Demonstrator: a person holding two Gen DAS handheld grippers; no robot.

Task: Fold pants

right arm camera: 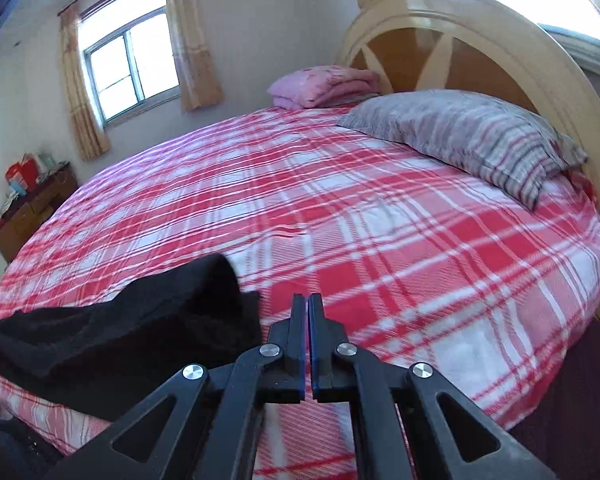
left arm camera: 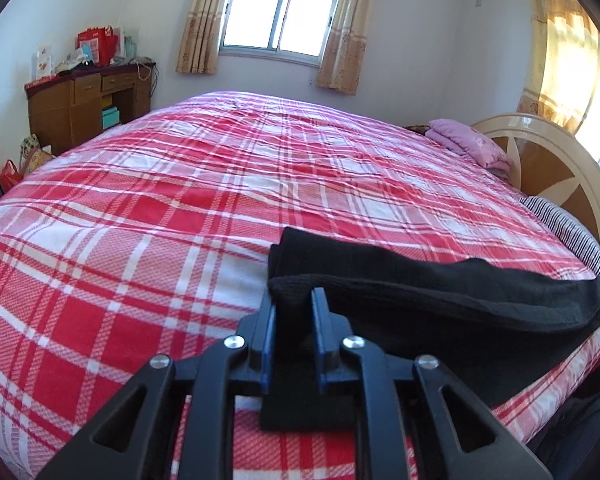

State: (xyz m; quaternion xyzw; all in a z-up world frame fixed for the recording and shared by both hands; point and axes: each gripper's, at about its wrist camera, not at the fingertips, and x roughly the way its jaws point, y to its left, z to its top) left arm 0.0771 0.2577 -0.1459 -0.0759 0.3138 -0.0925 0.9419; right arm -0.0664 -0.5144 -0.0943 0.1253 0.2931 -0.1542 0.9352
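Note:
Black pants (left arm camera: 440,292) lie folded over near the front edge of a bed with a red and white plaid cover (left arm camera: 180,200). My left gripper (left arm camera: 294,300) is shut on a fold of the pants at their left end and holds it a little above the cover. In the right wrist view the pants (right arm camera: 132,320) lie at the lower left. My right gripper (right arm camera: 307,304) is shut and empty, just right of the pants and above the plaid cover (right arm camera: 380,240).
A striped pillow (right arm camera: 468,140) and a folded pink blanket (right arm camera: 324,86) lie by the cream headboard (right arm camera: 500,40). A brown desk (left arm camera: 88,100) with red bags stands by the far wall. Curtained windows (left arm camera: 280,12) are behind the bed.

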